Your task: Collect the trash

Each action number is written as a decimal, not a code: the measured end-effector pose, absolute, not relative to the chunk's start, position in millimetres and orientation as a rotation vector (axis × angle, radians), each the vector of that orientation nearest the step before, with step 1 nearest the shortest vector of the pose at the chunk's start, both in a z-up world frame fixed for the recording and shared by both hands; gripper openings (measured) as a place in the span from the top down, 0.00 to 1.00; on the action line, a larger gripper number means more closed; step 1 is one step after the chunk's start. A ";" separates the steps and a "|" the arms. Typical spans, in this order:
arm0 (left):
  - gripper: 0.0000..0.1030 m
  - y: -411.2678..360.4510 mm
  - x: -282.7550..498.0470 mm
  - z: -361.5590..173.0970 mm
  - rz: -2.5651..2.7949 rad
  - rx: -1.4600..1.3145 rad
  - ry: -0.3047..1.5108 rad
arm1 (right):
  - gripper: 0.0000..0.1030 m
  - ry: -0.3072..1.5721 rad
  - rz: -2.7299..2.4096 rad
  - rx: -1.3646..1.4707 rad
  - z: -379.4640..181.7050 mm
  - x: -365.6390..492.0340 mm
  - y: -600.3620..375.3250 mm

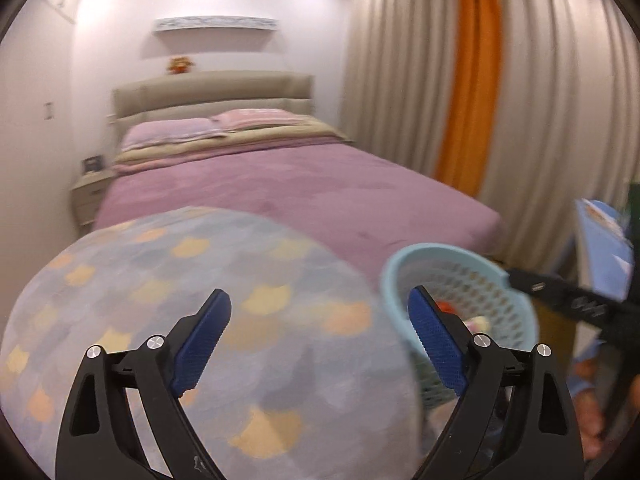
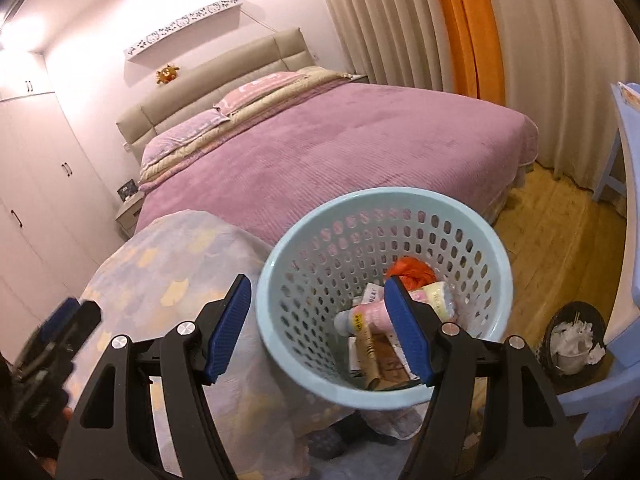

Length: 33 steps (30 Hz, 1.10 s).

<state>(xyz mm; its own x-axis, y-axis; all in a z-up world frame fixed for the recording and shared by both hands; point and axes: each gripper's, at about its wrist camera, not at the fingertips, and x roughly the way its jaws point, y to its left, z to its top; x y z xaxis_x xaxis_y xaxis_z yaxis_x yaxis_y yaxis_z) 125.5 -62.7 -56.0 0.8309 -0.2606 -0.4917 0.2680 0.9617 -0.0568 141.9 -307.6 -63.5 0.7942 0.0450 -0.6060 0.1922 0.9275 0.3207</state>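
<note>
— Where was the trash?

— It lay in the light blue basket. The basket had holes all around its wall. Inside were an orange crumpled thing, a pink tube, a pale packet and some brown paper bits.

— And where was the basket?

— It stood at the edge of a round table with a cloth on it. The cloth was soft blue with yellow cat shapes. From the left camera the basket was off to the right of the cloth.

— What did the grippers do?

— The right gripper was wide open and held nothing. Its right finger was over the inside of the basket and its left finger was outside the rim. The left gripper was wide open too, over the cloth, with nothing in it.

— What else was there?

— A big bed with a purple cover was behind the table. Long curtains hung on the right. A small black bin full of white paper stood on the wood floor, beside a blue chair.
</note>
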 end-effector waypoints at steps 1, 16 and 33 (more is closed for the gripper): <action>0.15 -56.6 122.7 -60.6 -0.244 0.015 0.507 | 0.37 0.641 -0.083 0.366 -61.7 138.5 -302.1; 0.08 -21.8 106.8 -93.7 -0.132 -0.028 0.397 | 0.37 0.460 -0.183 0.106 -56.7 108.2 -232.5; 0.07 -20.1 103.1 -94.9 -0.176 -0.040 0.393 | 0.37 0.445 -0.191 0.069 -61.5 98.8 -224.5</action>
